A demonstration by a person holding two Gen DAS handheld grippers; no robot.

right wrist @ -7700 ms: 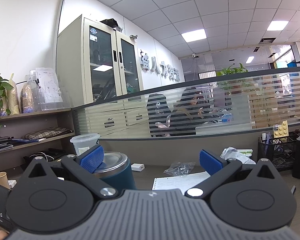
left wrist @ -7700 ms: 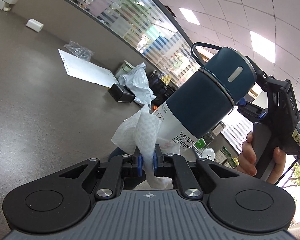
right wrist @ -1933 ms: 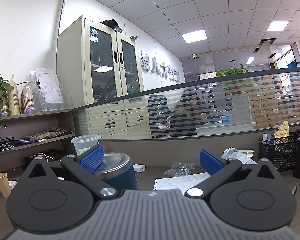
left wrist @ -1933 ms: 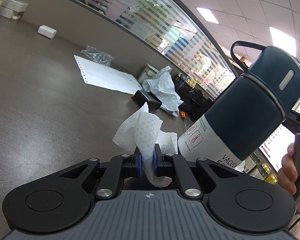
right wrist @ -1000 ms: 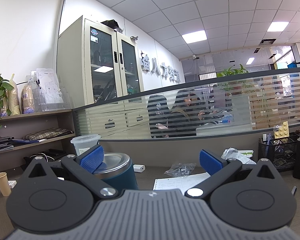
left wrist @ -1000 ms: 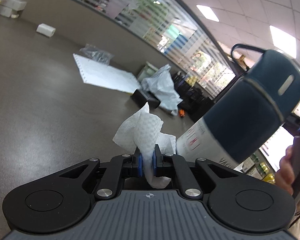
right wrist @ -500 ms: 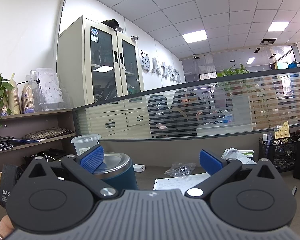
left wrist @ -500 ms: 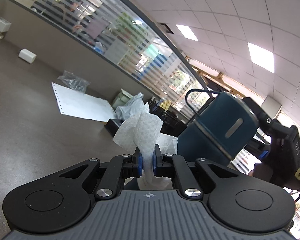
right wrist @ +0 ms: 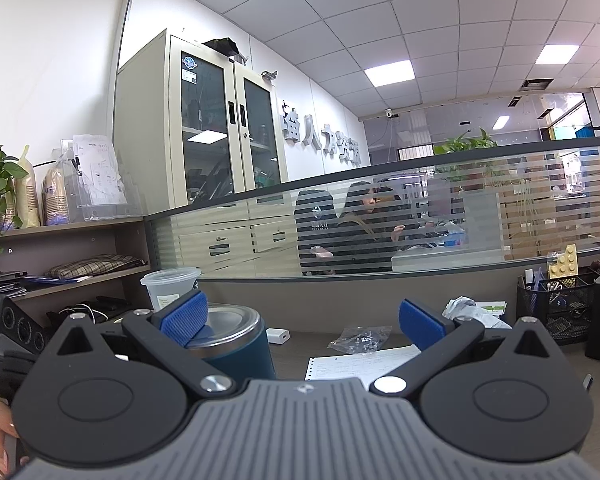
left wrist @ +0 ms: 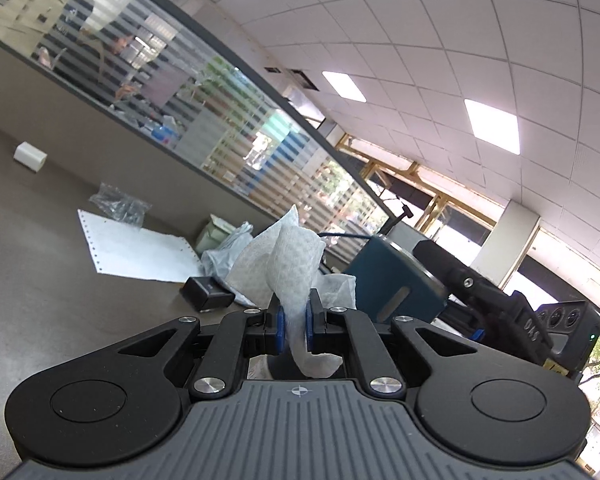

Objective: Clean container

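Note:
A crumpled white wipe (left wrist: 288,264) sticks up from my left gripper (left wrist: 294,328), whose blue pads are shut on it. Just beyond the wipe and to its right is the dark blue vacuum flask (left wrist: 392,280), its lower body hidden behind my left gripper. In the right wrist view the flask's steel-rimmed top (right wrist: 228,332) sits right behind the left blue pad (right wrist: 184,316). My right gripper (right wrist: 300,316) stands wide open, and nothing touches its right pad. Whether the left pad touches the flask I cannot tell.
On the brown desk lie a perforated paper sheet (left wrist: 136,248), a clear plastic bag (left wrist: 118,204), a black box (left wrist: 206,294), crumpled grey wrapping (left wrist: 228,248) and a small white box (left wrist: 30,156). A mesh pen holder (right wrist: 556,300) and a plastic cup (right wrist: 170,284) stand near the glass partition.
The left wrist view has risen and tipped upward, so the flask now sits lower and smaller behind the wipe. The left gripper's body has come into the right view's left edge. The right view is otherwise unchanged.

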